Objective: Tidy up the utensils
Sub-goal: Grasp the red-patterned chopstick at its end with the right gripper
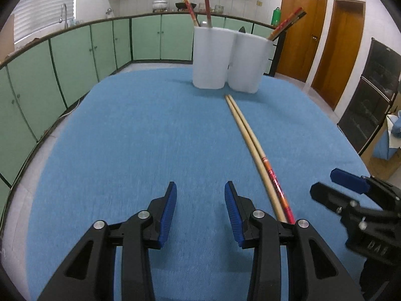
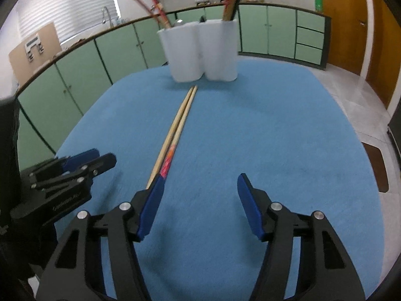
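A: Left wrist view. Kitchen, blue cloth (image 1: 125, 138). Item: chopsticks (image 1: 246, 130) lying flat, pale tips just short of the white holders (image 1: 225, 60), red ends near. Left gripper (image 1: 200, 188) parted, empty, beside them.

B: Right wrist view. Long axis toward the holders. Right gripper (image 2: 200, 179) parted, empty; its left finger probably overlaps the red end. Step: approach; next, straddle and close.
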Demonstrator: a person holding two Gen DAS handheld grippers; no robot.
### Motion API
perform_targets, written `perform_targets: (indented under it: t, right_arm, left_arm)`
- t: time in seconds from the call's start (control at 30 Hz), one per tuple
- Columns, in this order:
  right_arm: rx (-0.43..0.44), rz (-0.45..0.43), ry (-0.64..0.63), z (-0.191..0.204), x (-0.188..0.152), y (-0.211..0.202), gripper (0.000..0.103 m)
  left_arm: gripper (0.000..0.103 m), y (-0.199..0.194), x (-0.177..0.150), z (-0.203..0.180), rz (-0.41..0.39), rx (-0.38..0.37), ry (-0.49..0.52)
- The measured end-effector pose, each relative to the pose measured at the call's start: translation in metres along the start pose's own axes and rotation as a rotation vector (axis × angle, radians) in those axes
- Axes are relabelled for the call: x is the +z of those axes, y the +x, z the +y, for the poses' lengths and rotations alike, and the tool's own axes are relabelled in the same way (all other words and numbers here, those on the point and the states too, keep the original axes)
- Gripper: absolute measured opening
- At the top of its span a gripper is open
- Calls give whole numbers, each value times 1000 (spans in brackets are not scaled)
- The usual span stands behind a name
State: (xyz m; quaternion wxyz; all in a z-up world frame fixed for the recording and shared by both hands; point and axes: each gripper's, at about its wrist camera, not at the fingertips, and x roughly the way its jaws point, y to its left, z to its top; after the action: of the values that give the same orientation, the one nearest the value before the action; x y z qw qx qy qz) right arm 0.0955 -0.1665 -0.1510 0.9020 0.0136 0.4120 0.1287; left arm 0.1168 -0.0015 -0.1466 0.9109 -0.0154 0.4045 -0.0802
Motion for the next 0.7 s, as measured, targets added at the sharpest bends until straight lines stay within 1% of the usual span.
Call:
perform_targets:
  t: [0.23, 0.37, 0.57, 0.6, 0.63, 0.7]
  right_arm:
    - [31, 28, -37, 13, -7, -1, 49]
    - [26, 49, -56, 19, -10, 3, 46]
    - [0, 54, -80, 24, -9, 7, 44]
    - [-9, 53, -81, 24, -9, 7, 42]
    - [-27, 57, -82, 23, -9, 7, 38]
    - [-44, 58, -75, 18, -8, 7, 36]
  left_arm:
    - [39, 3, -4, 4, 27, 6, -6]
    - [39, 3, -6, 6, 32, 5, -12]
    - [39, 4, -6, 5, 39, 7, -13]
    - [39, 4, -7, 5, 39, 7, -11]
    - [39, 3, -6, 5, 39, 6, -11]
    - [39, 3, -6, 5, 38, 4, -15]
